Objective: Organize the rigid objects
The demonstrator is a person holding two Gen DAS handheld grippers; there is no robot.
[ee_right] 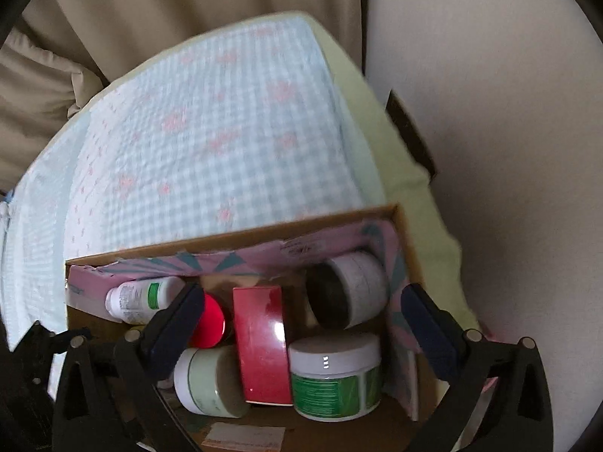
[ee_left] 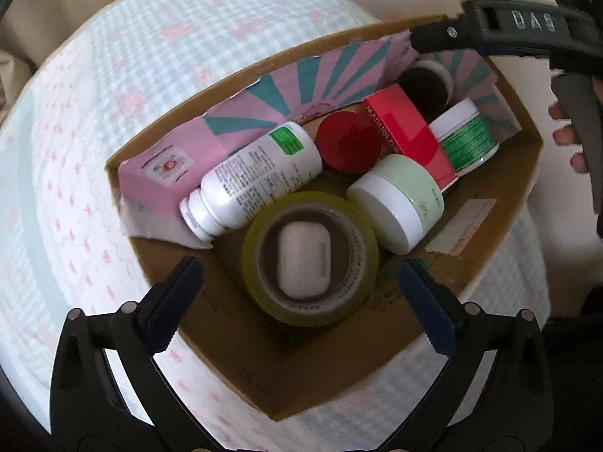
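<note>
Checked quilt [ee_left: 94, 143], cardboard box [ee_left: 490, 233], tape roll [ee_left: 309, 260] between wide left tongs [ee_left: 301, 297], right tongs [ee_right: 301, 324] wide.

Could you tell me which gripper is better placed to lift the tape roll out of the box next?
Left, probably. The left gripper hangs open right over the tape roll in the cardboard box, one finger on each side. The right gripper is open over the far jars, and its view misses the roll.

Open left tool [ee_left: 301, 286] above tape roll [ee_left: 309, 258] ringing a white case [ee_left: 304, 256] in cardboard box [ee_left: 501, 203].
</note>
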